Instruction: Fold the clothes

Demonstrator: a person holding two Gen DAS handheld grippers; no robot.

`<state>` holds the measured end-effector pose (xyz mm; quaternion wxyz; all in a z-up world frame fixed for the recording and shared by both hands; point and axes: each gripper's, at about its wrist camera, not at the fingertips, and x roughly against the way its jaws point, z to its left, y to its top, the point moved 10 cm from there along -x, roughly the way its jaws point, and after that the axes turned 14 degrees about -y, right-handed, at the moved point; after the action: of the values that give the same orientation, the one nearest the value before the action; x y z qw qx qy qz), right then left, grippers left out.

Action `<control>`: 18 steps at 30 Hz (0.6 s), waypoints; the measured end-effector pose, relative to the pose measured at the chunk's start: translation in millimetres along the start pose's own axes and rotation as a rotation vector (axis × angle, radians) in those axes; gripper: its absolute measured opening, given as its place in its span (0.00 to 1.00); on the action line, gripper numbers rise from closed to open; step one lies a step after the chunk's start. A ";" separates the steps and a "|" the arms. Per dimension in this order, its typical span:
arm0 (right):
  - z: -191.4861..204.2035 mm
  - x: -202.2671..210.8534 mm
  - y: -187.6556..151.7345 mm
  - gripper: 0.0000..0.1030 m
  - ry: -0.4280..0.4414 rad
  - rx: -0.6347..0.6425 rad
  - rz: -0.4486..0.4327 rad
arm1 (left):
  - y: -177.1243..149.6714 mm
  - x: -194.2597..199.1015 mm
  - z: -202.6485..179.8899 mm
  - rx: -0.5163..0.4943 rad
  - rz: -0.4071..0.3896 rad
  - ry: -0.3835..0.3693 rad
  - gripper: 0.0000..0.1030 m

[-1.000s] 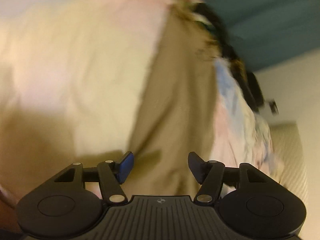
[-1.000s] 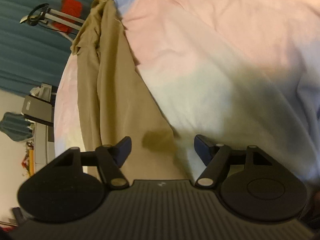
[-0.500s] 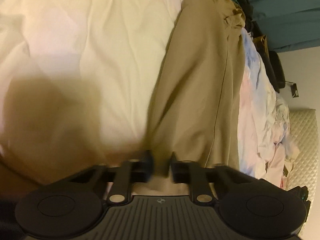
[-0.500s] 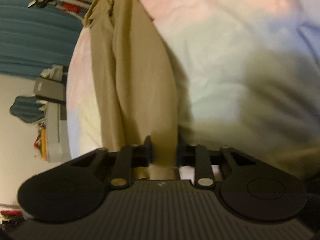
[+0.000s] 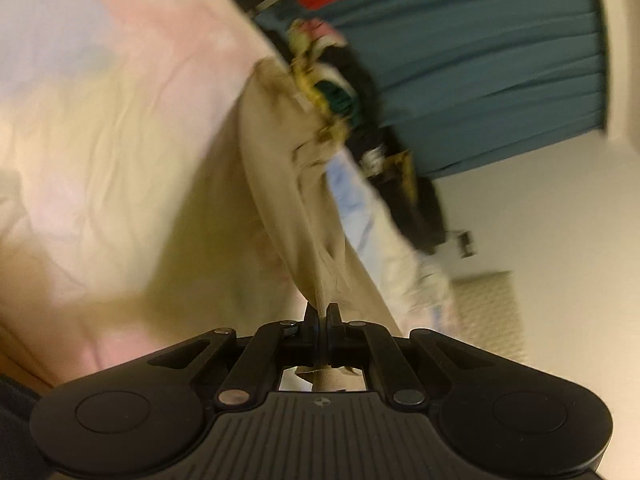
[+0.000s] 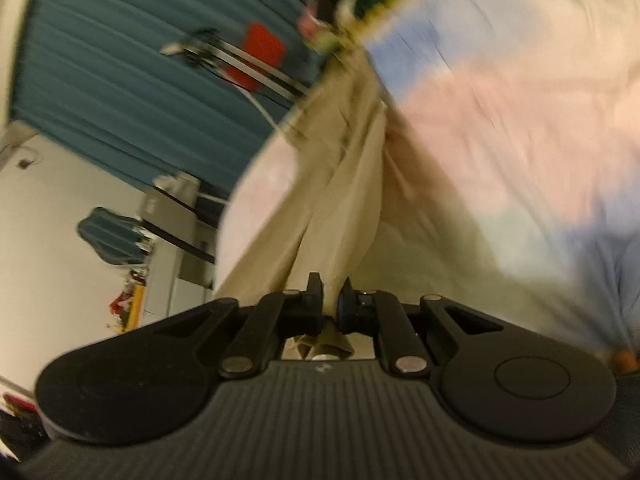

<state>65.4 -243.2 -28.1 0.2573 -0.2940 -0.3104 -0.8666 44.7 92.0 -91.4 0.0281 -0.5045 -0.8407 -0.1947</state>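
Note:
A long tan garment (image 5: 288, 184) lies on a pastel pink, yellow and blue bedsheet (image 5: 120, 140). My left gripper (image 5: 320, 314) is shut on its near end, and the cloth rises bunched and taut from the jaws. In the right wrist view the same tan garment (image 6: 344, 184) runs away from me, and my right gripper (image 6: 330, 292) is shut on its near end, lifted off the bedsheet (image 6: 500, 120). Both views are blurred by motion.
A pile of dark and patterned clothes (image 5: 368, 128) lies at the far end of the bed. Teal curtains (image 5: 480, 60) hang behind. A rack with a red item (image 6: 260, 56) and a grey cabinet (image 6: 176, 240) stand left of the bed.
Both grippers went from open above the tan garment to shut on its near end. Both have since lifted, pulling the cloth up off the bed.

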 end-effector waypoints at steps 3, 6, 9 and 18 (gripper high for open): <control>5.5 30.4 -2.2 0.09 0.025 0.033 -0.040 | -22.2 8.2 -31.4 -0.029 -0.008 -0.009 0.03; -2.5 48.6 -22.5 0.09 0.016 0.045 -0.048 | -59.0 13.6 -44.4 -0.008 0.000 -0.016 0.03; -16.0 56.8 -47.7 0.09 0.000 0.044 -0.020 | -88.9 33.1 -30.9 0.043 0.004 -0.009 0.03; -22.6 8.4 -23.1 0.10 -0.031 -0.043 0.031 | -36.7 -14.1 27.8 0.109 -0.034 0.027 0.03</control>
<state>37.2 -245.4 -45.8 0.2595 -0.3175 -0.2912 -0.8643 24.2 74.9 -131.4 0.0633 -0.4852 -0.8581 -0.1557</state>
